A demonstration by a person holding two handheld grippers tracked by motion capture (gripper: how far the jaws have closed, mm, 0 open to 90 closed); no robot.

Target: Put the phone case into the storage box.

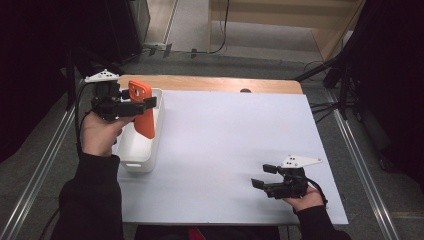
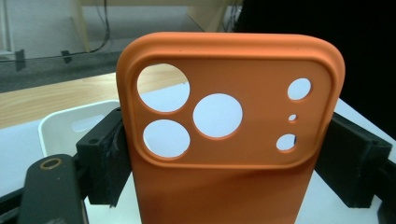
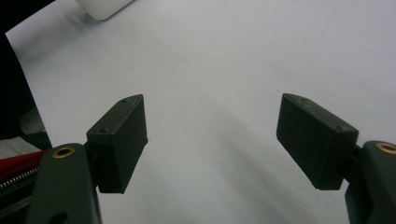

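Two grippers are at work, and just one carries anything. The left gripper [image 1: 142,103] is clamped on an orange case [image 1: 142,107], a phone cover with camera cut-outs, its jaws pressing the two long edges just below the cut-out block. Gripped by the edges, the case stays upright and its flat face is free, which looks like a sensible hold for lifting it out of, or lowering it into, the white bin [image 1: 156,135] beneath it. The case hangs over the bin's far end, at the table's [image 1: 230,150] left side; whether its lower end touches the bin floor I cannot tell.

The right gripper [image 1: 261,176] rests low over the bare white table near the front right, jaws wide apart and holding nothing, well apart from the bin. It seems parked out of the way, or ready to receive the case.

No brand, label or writing can be read on the case, bin or grippers
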